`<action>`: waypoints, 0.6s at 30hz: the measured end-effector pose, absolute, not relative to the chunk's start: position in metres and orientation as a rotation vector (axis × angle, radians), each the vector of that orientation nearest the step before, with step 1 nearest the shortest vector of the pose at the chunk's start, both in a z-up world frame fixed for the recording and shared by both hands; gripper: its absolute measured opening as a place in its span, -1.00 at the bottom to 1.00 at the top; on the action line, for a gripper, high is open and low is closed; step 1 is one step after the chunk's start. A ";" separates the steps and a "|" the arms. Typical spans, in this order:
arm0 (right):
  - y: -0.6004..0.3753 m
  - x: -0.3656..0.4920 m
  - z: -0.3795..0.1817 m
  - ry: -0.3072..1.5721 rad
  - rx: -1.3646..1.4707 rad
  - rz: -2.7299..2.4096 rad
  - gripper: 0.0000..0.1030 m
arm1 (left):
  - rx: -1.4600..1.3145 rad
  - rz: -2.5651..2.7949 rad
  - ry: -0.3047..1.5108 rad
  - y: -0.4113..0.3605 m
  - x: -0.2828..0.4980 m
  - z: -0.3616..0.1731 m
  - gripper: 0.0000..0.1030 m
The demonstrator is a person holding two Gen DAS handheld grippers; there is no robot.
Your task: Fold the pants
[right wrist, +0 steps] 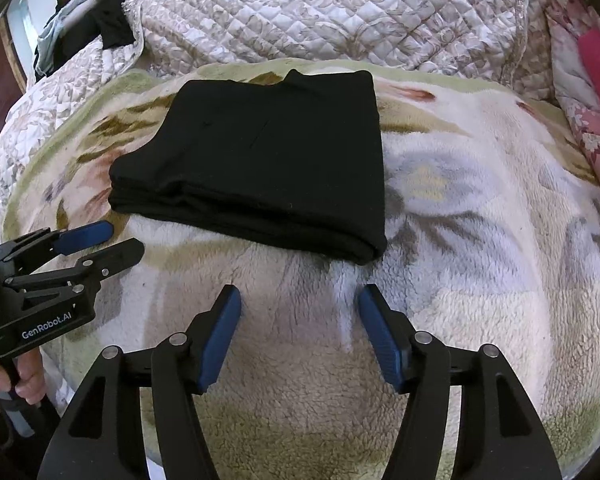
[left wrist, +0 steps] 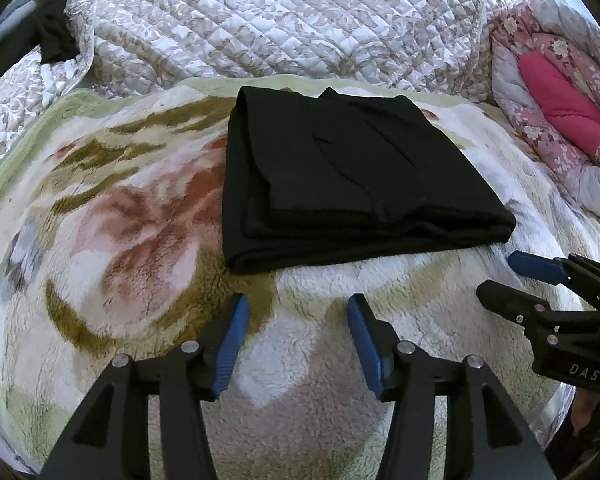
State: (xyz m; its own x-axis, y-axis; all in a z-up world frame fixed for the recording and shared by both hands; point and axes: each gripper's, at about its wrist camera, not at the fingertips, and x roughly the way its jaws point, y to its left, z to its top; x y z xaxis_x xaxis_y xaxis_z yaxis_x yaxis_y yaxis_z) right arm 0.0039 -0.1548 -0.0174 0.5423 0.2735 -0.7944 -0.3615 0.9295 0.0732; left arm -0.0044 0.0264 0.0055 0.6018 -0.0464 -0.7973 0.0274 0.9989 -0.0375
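Left wrist view: black knit pants [left wrist: 352, 172], folded into a flat, layered rectangle, lying on the fluffy floral fleece blanket [left wrist: 112, 240].
Left claw [left wrist: 298, 336]: jaws apart, empty, just short of the pants' near edge.
Right claw [right wrist: 298, 328]: jaws apart, empty, likewise near of the pants.
Handling: likely soft, light, limp; layers prone to sliding.
Hold: probably near stacked edge, all layers pinched together.
Edges: quilted cover [left wrist: 260, 16] beyond the pants.
Room: open fleece left, right and near of the pants.

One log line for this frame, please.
stage: fold looks done | folded black fabric pants on floral fleece blanket | left tongs open, empty | right tongs open, empty
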 end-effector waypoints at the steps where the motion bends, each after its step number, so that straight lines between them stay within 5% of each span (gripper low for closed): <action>1: -0.155 0.004 -0.017 0.924 -0.104 0.379 0.21 | -0.020 -0.042 0.924 0.026 -0.004 0.005 0.08; 18: -0.155 0.004 -0.017 0.917 -0.108 0.381 0.23 | -0.008 -0.040 0.924 0.022 -0.006 0.004 0.15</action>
